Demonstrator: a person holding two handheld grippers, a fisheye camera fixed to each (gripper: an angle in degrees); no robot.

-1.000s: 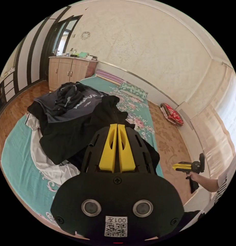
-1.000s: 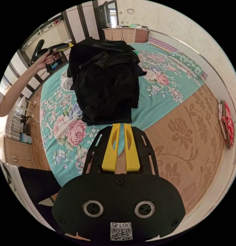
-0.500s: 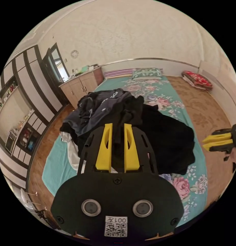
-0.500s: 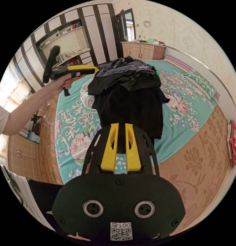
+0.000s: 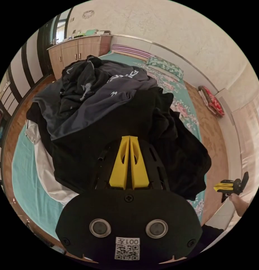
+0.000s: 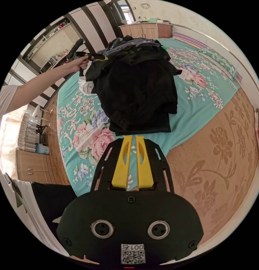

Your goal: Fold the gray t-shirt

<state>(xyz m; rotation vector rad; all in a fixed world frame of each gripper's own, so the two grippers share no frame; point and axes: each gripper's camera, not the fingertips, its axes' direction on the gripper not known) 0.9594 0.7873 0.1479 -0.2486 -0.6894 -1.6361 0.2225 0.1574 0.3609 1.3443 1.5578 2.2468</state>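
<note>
The bed (image 6: 208, 92), under its teal floral sheet, carries one heap of clothes. The largest item is the black garment (image 5: 152, 140), which lies directly ahead of the left tool (image 5: 129, 138) and just beyond the tips of the right tool (image 6: 131, 137). The gray t-shirt (image 5: 101, 101) lies crumpled on top of the heap, above and to the left of the left tool's tips; it is not spread out and not gripped.

Change over the last half second: the left tool has closed. Its jaws, which stood apart, now meet at the tips over the black garment; whether any cloth is pinched between them cannot be told. The right tool stays slightly open and empty, short of the heap.

Judgement: folding has not begun. The gray t-shirt must first be lifted clear of the heap.
</note>
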